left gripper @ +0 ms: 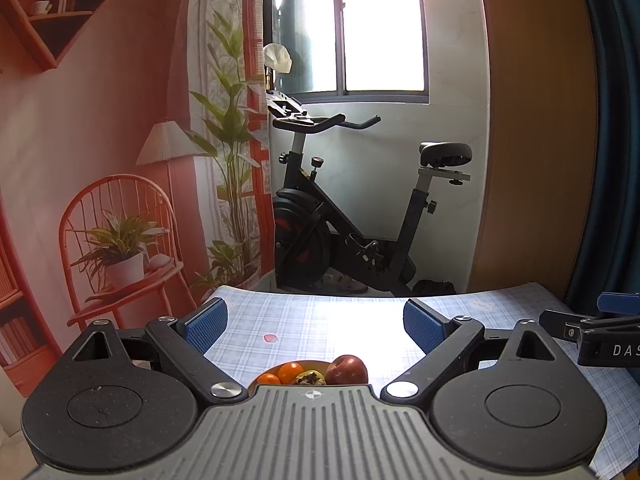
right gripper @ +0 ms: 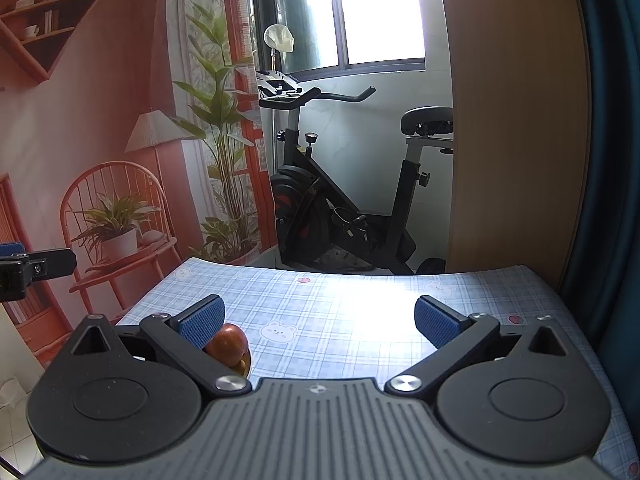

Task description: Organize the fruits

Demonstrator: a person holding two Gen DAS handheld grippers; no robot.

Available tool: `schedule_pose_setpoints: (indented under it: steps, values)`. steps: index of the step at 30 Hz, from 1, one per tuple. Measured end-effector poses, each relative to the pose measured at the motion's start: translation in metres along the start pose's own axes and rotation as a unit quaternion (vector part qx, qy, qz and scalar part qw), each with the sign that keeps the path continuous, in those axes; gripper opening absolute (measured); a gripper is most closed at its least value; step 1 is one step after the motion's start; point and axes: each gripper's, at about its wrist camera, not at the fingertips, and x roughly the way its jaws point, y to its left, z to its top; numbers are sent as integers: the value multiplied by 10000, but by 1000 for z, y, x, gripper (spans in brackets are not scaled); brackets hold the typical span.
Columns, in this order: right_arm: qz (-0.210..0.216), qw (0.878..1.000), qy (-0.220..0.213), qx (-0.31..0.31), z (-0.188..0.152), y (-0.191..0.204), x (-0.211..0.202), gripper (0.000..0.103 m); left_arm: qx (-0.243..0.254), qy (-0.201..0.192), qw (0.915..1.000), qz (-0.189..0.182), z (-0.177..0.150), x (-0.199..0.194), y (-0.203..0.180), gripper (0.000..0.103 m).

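A bowl [left gripper: 276, 369] of fruit sits on the checked tablecloth just in front of my left gripper's body. It holds a red apple [left gripper: 347, 369], two oranges [left gripper: 291, 372] and a yellowish fruit [left gripper: 309, 378]. My left gripper [left gripper: 316, 322] hangs above the bowl, open, with nothing between its blue pads. In the right wrist view the red apple [right gripper: 229, 343] and the bowl rim [right gripper: 245, 367] peek out behind the left finger. My right gripper [right gripper: 319, 319] is open and empty over bare cloth, to the right of the bowl.
The table [right gripper: 360, 312] carries a blue checked cloth with bear prints. Beyond its far edge stand an exercise bike [left gripper: 360, 216], a wooden panel [left gripper: 536, 140] and a printed backdrop. The right gripper's arm [left gripper: 592, 338] shows at the left view's right edge.
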Motion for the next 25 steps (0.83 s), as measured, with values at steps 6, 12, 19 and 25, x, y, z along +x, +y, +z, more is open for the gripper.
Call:
schedule_pose_setpoints:
  steps: [6,12,19,25]
  values:
    - [4,10000,-2,1,0,1,0,103,-10,1,10000,-24,0,0,0,96]
    - [7,10000,-4,2,0,1,0,103,-28,13,10000,-46,0,0,0,96]
    - [5,10000,-2,1,0,2,-1,103,-39,10,10000,-48,-1,0,1,96]
    - [5,10000,-3,5,-1,2,-1,103,-37,-17,10000,-60,-2,0,0,96]
